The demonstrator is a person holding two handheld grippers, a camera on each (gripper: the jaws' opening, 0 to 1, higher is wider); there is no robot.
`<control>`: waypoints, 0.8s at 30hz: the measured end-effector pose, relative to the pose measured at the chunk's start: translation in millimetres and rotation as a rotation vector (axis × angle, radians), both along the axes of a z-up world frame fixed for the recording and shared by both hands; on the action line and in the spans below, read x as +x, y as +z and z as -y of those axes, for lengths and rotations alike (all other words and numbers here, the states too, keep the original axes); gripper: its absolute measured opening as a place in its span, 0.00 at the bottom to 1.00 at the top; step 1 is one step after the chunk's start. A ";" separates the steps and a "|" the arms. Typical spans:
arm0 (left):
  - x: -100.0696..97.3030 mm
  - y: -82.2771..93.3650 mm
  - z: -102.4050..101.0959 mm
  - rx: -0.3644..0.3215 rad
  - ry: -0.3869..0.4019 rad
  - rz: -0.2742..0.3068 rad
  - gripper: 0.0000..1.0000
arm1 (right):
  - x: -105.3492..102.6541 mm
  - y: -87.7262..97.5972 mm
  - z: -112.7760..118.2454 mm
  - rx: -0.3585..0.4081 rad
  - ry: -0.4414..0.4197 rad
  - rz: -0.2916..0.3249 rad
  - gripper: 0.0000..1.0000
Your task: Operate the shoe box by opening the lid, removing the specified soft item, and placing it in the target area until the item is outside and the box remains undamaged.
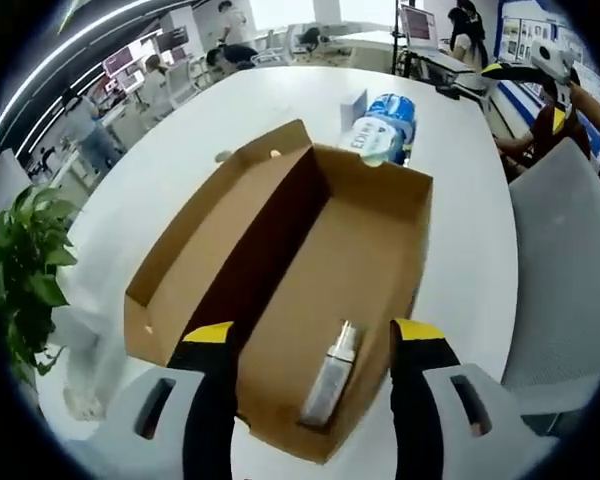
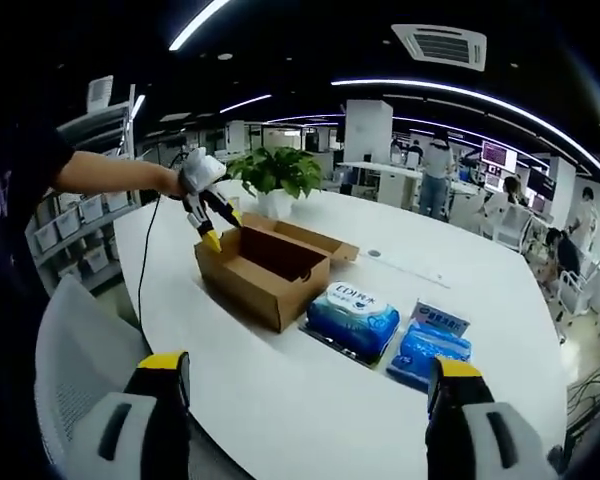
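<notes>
White table (image 2: 280, 400), with wide bare surface around the things on it. Open cardboard shoe box (image 2: 265, 268), lid folded back, set near the table's middle; a small bottle (image 1: 330, 385) is seen lying inside. Wipes pack (image 2: 352, 318), marked "EDI", lies just beside the box; a second blue pack (image 2: 433, 350) carries unreadable print. Left gripper (image 2: 220, 228) is held above the box's rim, jaws apart, empty. Right gripper (image 2: 310, 385): jaws spread wide, empty.
</notes>
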State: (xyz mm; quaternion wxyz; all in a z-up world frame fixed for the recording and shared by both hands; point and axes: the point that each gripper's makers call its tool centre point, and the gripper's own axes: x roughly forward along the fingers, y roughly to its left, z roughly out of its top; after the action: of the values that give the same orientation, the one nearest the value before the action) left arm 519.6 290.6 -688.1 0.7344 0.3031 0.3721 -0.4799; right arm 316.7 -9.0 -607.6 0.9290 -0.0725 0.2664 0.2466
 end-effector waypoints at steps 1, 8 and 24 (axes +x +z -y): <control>0.1 -2.8 0.1 0.010 -0.002 -0.005 0.61 | -0.4 -1.1 0.5 0.000 -0.002 -0.003 0.99; -5.6 -21.9 3.3 0.093 -0.073 -0.025 0.60 | -2.8 -5.1 2.7 0.004 -0.021 -0.017 0.98; -3.8 -48.5 10.4 0.150 -0.098 -0.072 0.53 | -5.0 -9.1 4.5 0.012 -0.053 -0.029 0.98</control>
State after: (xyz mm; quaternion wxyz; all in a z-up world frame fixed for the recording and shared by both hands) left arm 515.9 280.2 -736.6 0.6716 0.3575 0.4179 -0.4966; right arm 311.7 -13.5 -616.7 0.9316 -0.0561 0.2802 0.2247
